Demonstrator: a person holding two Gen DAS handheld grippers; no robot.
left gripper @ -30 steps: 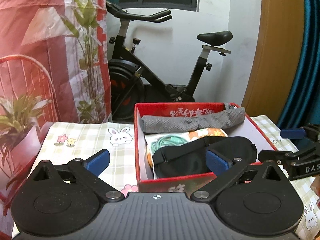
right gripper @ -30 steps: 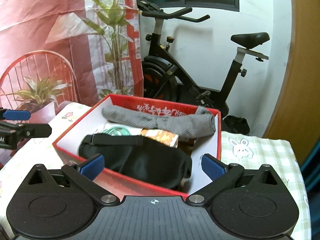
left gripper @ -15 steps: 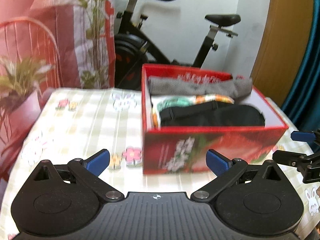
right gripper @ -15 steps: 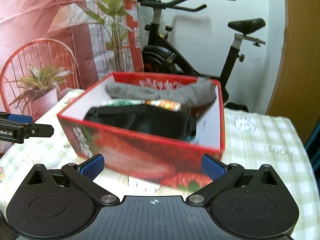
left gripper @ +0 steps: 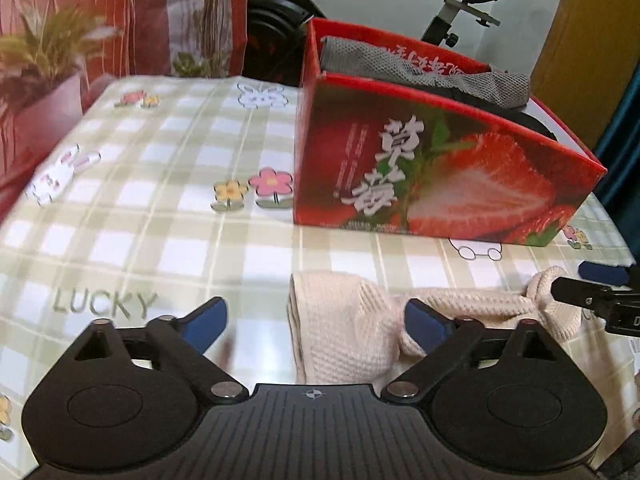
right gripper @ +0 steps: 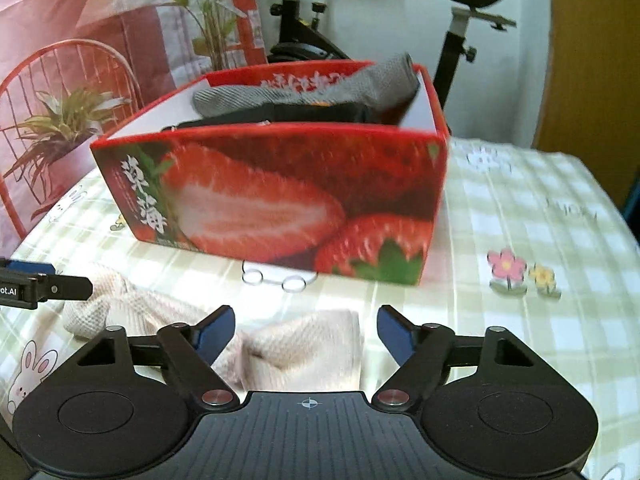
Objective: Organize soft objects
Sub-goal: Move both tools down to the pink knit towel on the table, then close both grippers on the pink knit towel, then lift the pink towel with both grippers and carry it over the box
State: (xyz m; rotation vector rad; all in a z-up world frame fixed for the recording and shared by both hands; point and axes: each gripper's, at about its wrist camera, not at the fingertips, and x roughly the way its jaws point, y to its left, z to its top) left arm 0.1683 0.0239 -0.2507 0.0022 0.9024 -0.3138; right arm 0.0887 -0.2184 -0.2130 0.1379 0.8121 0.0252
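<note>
A cream knitted cloth (left gripper: 344, 328) lies crumpled on the checked tablecloth in front of the red strawberry box (left gripper: 440, 168). My left gripper (left gripper: 316, 318) is low over the cloth's left end with its jaws closing; the cloth sits between them, the left pad still apart from it. My right gripper (right gripper: 304, 324) straddles the cloth's (right gripper: 312, 344) other end, jaws also closing, not clamped. Each gripper shows at the edge of the other's view. The box (right gripper: 280, 200) holds a grey knit piece (right gripper: 320, 84) and a black eye mask (right gripper: 300, 114).
The tablecloth (left gripper: 160, 208) covers a small table whose edges curve away left and right. Behind it stand an exercise bike (right gripper: 460, 20), a potted plant (right gripper: 60, 120) and a red wire chair (right gripper: 24, 80). Bare tablecloth lies on both sides of the box.
Both grippers came down from above the box to the tablecloth in front of it. The cream cloth has come into view between the jaws, and both jaws have narrowed.
</note>
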